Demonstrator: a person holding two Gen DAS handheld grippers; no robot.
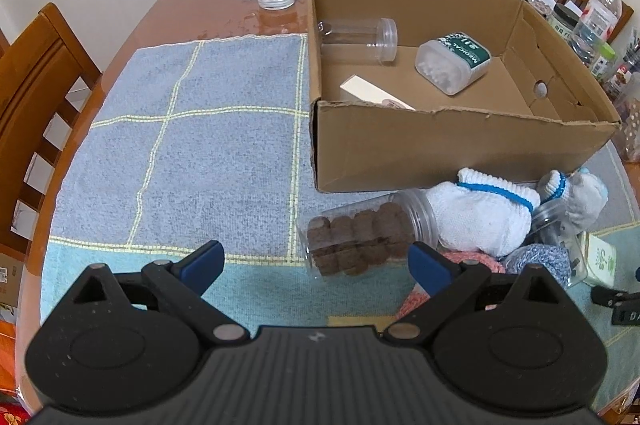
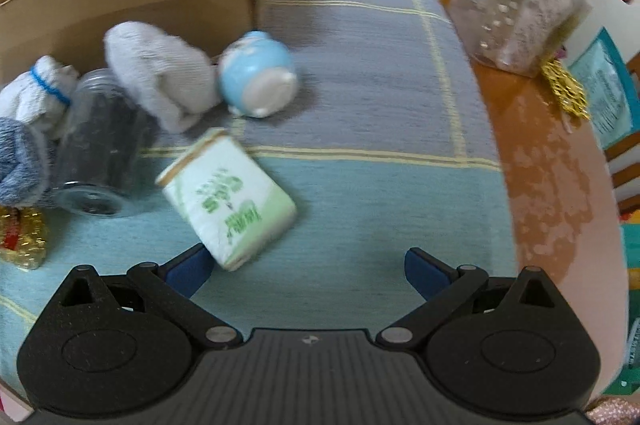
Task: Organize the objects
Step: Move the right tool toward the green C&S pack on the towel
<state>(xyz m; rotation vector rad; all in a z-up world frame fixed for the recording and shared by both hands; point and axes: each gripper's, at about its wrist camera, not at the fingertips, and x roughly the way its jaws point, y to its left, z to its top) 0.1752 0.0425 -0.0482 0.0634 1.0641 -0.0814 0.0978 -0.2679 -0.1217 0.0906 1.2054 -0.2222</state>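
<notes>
Both sets of jaws spread, nothing held. Left gripper (image 1: 316, 261) hangs over the towel (image 1: 192, 129) with the cookie jar (image 1: 360, 237) just ahead, lying on its side, lid end toward the box (image 1: 440, 145). Right gripper (image 2: 308, 265) has the green-print pack (image 2: 232, 197) right in front, its near corner almost between the tips, tilted off axis. Right view is blurred, so fine detail there is unreliable.

Judgement: next step is a pickup from the loose pile, drop into the box.
- Pack: rotate wrist to square up with its long sides before closing, or it will pivot out.
- Cookie jar: round and smooth, grip across the body mid-length, not the lid; it may roll on the towel.
- Behind: dark jar (image 2: 100, 145), white sock (image 2: 160, 77), blue pot (image 2: 256, 73), all touching or nearly so. Take front items first to avoid dragging neighbours.
- Box already holds a clear jar (image 1: 360, 39), swab tub (image 1: 452, 63), flat carton (image 1: 372, 93). Right half is free; lift over the torn front wall.
</notes>
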